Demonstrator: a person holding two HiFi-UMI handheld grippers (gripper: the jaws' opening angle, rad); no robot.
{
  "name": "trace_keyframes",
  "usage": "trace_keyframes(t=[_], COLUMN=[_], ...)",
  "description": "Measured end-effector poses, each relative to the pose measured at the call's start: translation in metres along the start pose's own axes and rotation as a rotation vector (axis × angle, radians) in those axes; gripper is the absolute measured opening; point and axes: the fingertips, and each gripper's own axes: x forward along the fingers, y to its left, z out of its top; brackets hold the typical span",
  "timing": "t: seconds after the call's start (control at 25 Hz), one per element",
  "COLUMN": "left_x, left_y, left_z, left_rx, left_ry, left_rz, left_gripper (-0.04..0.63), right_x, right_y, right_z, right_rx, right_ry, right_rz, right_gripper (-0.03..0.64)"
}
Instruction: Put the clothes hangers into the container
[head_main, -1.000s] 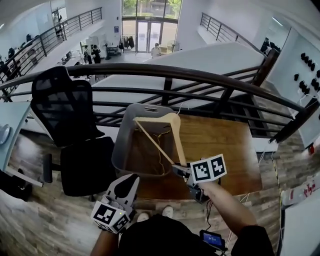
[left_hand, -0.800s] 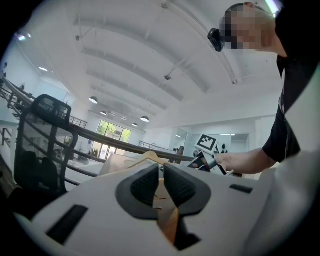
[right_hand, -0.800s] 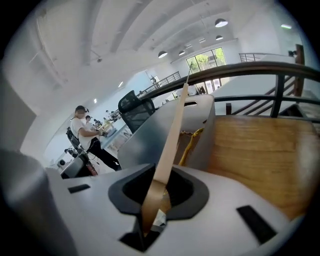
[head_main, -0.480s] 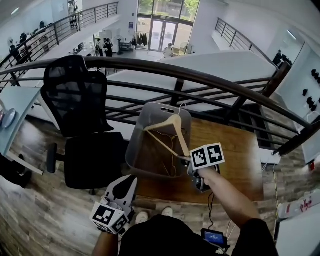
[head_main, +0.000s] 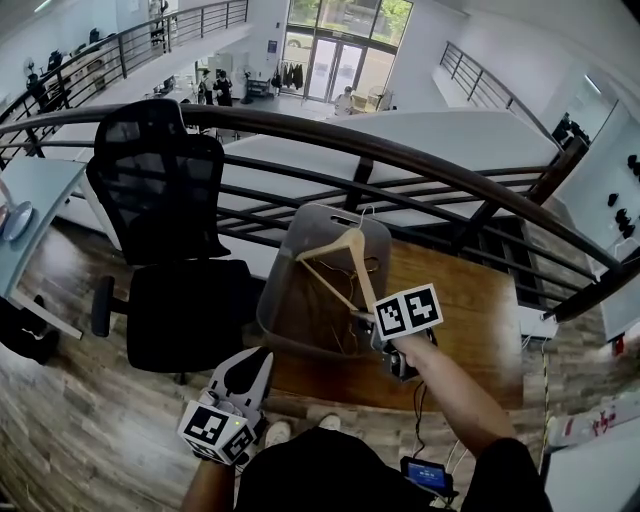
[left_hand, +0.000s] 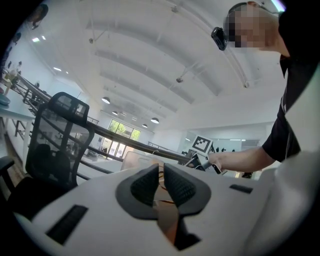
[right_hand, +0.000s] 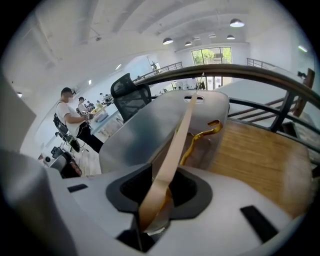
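Note:
A wooden clothes hanger (head_main: 352, 258) leans over the grey plastic container (head_main: 283, 283), its metal hook up near the far rim. Its near end lies between the jaws of my right gripper (head_main: 362, 325), which points down at the container's near right corner. In the right gripper view the hanger arm (right_hand: 175, 145) runs out between the pads (right_hand: 131, 187) of my right gripper (right_hand: 159, 192); the jaws have just been opening and no longer clamp it. A gold wire hanger (right_hand: 202, 135) lies inside the container (right_hand: 145, 125). My left gripper (head_main: 250, 368) is shut and empty, low at the front left.
The container stands on the left end of a wooden table (head_main: 465, 300). A dark curved railing (head_main: 400, 160) runs behind it, with an open drop beyond. A black mesh office chair (head_main: 165, 200) stands left of the table. The left gripper view shows pads (left_hand: 145, 182) together.
The right gripper and the wooden hanger have shifted a little lower toward the container. The left gripper has drifted slightly at the front left and stays shut.

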Motion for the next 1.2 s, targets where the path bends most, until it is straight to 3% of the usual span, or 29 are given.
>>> trace_keyframes(t=[0.16, 0.4, 0.6, 0.72, 1.04, 1.2], left_x=[0.007, 0.017, 0.017, 0.018, 0.017, 0.021], left_y=[-0.005, -0.017, -0.022, -0.022, -0.015, -0.013], left_z=[-0.002, -0.005, -0.006, -0.007, 0.001, 0.008], left_rx=[-0.006, 0.009, 0.013, 0.024, 0.082, 0.132], left_ry=[0.016, 0.039, 0.052, 0.06, 0.081, 0.082], left_rz=[-0.022, -0.073, -0.103, -0.117, -0.148, -0.152], left_gripper=[0.037, 0.037, 0.037, 0.037, 0.037, 0.037], right_x=[-0.003, -0.015, -0.036, -0.046, -0.081, -0.107], right_y=[0.012, 0.014, -0.001, -0.007, 0.008, 0.019], right_z=[-0.007, -0.018, -0.02, -0.02, -0.005, -0.003], right_rx=[-0.008, -0.011, -0.153, -0.184, -0.186, -0.295], right_ry=[0.0, -0.01, -0.045, -0.099, -0.391, -0.547], right_rz=[0.042, 0.062, -0.097, -0.156, -0.199, -0.346], right_gripper=[0.197, 0.213, 0.282, 0.29, 0.229, 0.154])
